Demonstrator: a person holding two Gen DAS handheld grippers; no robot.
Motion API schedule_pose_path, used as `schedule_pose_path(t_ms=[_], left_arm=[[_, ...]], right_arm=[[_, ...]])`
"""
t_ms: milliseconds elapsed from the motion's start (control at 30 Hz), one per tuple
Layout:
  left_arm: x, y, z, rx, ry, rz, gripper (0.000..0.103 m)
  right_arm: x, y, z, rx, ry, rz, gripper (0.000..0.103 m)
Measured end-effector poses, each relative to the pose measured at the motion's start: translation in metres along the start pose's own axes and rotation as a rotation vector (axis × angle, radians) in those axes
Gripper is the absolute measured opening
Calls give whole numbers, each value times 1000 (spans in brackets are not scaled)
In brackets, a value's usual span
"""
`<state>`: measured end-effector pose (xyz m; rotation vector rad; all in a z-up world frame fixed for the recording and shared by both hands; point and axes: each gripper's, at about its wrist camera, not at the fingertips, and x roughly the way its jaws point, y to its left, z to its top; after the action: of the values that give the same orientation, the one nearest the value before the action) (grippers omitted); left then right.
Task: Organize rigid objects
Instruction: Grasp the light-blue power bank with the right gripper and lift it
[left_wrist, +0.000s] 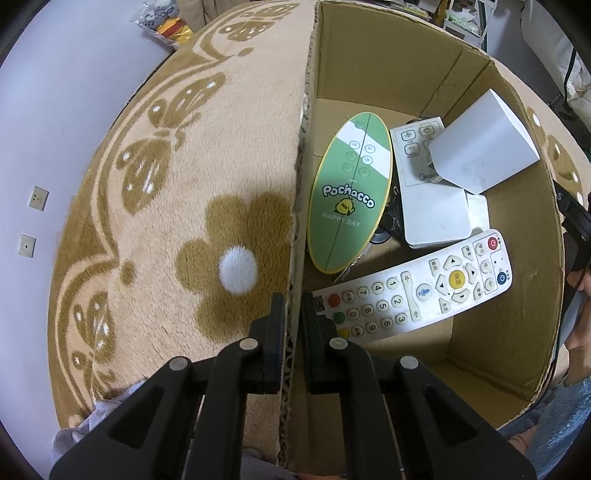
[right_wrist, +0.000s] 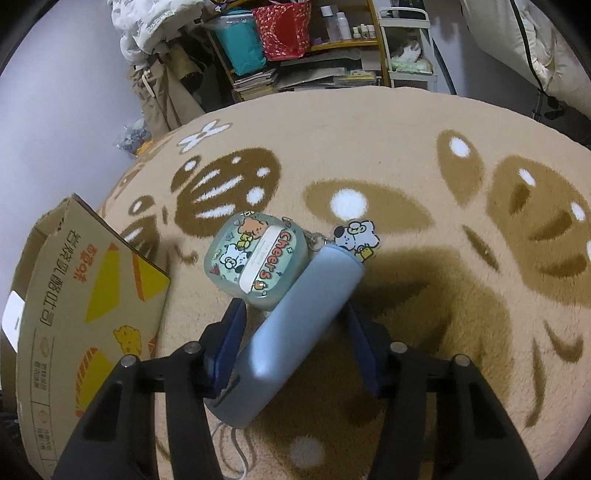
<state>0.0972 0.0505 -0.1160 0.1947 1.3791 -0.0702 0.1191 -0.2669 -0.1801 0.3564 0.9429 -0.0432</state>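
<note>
My left gripper (left_wrist: 293, 317) jaws clamp box (left_wrist: 373, 62) wall. My right gripper (right_wrist: 295, 332) jaws clamp blue case (right_wrist: 291, 332), long axis pointing forward-right, on rug (right_wrist: 424, 155).

Your left gripper (left_wrist: 293, 325) pinches the near wall of an open cardboard box (left_wrist: 369, 74) standing on a floral rug (left_wrist: 166, 206). Inside lie a white keypad remote (left_wrist: 413, 291), a green oval case (left_wrist: 349, 190), and a white block (left_wrist: 484, 142).
</note>
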Motion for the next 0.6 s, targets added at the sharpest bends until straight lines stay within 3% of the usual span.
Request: schedule_pose_path(t_ms=[167, 300, 600], left_arm=[[0, 0, 0, -2, -1, -1, 8], [-1, 0, 0, 0, -1, 1, 8], [-1, -1, 0, 3, -1, 5, 8]], right_arm=[[0, 2, -2, -13, -2, -19, 57], [1, 6, -5, -60, -6, -72, 49], [-2, -1, -6, -29, -13, -65, 42]])
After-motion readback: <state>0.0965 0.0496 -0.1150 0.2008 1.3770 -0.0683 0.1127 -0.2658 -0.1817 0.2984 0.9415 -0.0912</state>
